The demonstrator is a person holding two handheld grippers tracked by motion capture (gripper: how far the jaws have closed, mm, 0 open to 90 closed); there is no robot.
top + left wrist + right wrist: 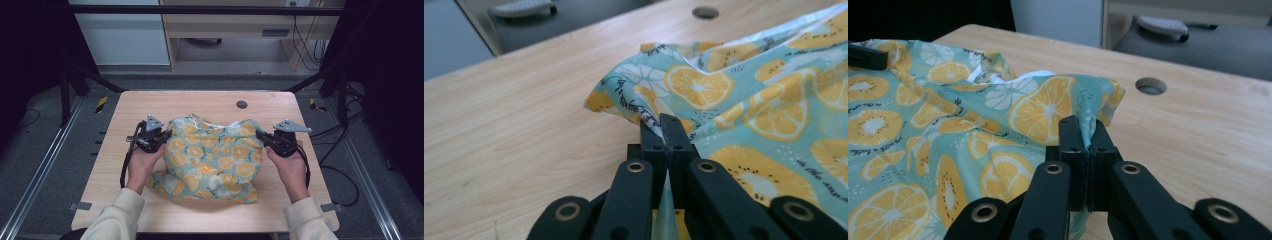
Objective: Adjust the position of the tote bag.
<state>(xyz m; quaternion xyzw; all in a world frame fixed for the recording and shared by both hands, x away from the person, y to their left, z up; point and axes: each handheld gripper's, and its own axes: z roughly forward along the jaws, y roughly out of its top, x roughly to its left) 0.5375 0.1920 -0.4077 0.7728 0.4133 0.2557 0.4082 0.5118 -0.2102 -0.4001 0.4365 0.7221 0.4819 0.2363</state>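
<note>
Fruit-print cloth [212, 157] is lying crumpled mid-worktop, teal with orange and kiwi slices, bunched higher at the far edge and spreading flatter toward the near side. A white inner strip [983, 75] is peeking out at the far edge, possibly a lining or label; can't tell which.

Left hand-held gripper [663, 131] is pinching the cloth's left edge, jaws closed with a thin fold of fabric running between them. Right hand-held gripper [1083, 135] is doing the same on the right edge, jaws clamped on a hemmed corner fold. In the high view both are sitting at roughly matching height on opposite sides, left [161, 136] and right [264, 136].

Handling judgement: the cloth is looking light, thin and fully limp, so it's likely going to sag and drape between the two pinch points, not hold shape. Weave seems smooth, so a shallow bite could slip; hem or doubled edges are the safer places to grip, and both jaws are already sitting on such edges. Not fragile.

Worktop [150, 107] is bare light wood around the cloth, with a round cable hole [242, 104] at the far side, well apart from the fabric.
</note>
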